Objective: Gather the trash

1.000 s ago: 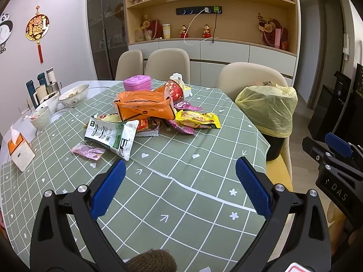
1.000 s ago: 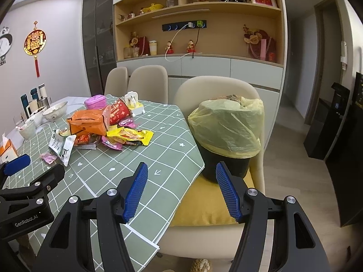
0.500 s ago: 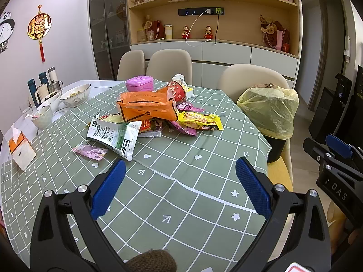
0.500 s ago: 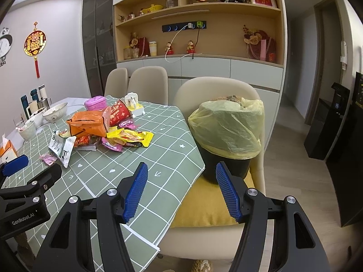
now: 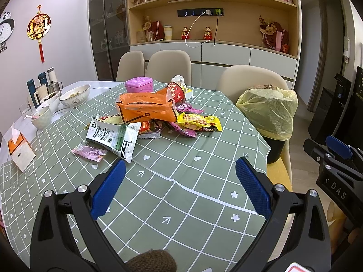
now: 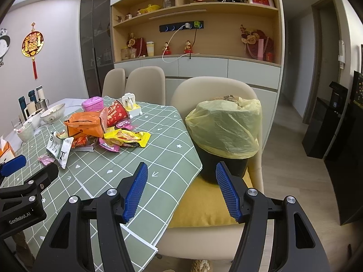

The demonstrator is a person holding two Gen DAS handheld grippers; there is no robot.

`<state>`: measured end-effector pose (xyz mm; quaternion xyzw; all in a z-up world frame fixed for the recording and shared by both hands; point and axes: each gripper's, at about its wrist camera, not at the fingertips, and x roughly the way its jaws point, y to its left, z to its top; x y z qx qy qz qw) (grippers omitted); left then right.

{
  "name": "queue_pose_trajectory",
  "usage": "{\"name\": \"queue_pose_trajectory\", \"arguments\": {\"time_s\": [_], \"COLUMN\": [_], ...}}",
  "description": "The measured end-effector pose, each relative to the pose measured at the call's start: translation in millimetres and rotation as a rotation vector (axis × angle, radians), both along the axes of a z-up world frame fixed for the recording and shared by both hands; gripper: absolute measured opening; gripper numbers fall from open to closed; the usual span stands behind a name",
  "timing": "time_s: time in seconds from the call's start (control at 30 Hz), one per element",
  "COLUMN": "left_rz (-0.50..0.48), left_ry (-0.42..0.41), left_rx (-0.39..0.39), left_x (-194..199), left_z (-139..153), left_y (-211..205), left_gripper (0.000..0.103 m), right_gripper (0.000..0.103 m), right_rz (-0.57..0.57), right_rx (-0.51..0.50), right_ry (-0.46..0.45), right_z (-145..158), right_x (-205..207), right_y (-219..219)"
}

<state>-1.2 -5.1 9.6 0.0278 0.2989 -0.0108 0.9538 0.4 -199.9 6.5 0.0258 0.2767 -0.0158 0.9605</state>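
The left claw (image 5: 179, 190) is held wide open above the green checked cloth of the worktop (image 5: 172, 204), with nothing between its blue pads. A heap of wrappers is seen at about 11 o'clock from it: an orange bag (image 5: 147, 110) on top, a white and green packet (image 5: 113, 138) just in front, a yellow wrapper (image 5: 199, 123) to the right, and a small pink wrapper (image 5: 89, 152) lying apart at 10 o'clock. A red cup (image 5: 175, 91) lies tilted behind the orange bag. The right claw (image 6: 181, 190) is likewise spread open and empty (its pads frame the worktop's edge and a yellow cushion (image 6: 204, 206)). At its 12 o'clock a black bin (image 6: 223, 167), lined with a yellow bag (image 6: 224, 129), stands on that cushion on a chair (image 6: 213, 90), just beside the worktop.
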Motion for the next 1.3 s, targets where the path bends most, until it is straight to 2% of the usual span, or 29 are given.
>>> {"name": "queue_pose_trajectory", "arguments": {"time_s": [0.97, 1.3], "left_rz": [0.001, 0.001], "left_ry": [0.012, 0.065], "left_rx": [-0.015, -0.052], "left_x": [11.4, 40.2], "left_z": [-3.4, -21.1], "left_y": [7.2, 38.2], "left_gripper": [0.093, 0.093], "right_gripper": [0.059, 0.059], "right_rz": [-0.008, 0.031], "right_rx": [-0.001, 0.005], "right_ry": [0.013, 0.046], "right_z": [-3.5, -11.6], "right_x": [6.9, 35.2], "right_y": [-0.3, 2.4]}}
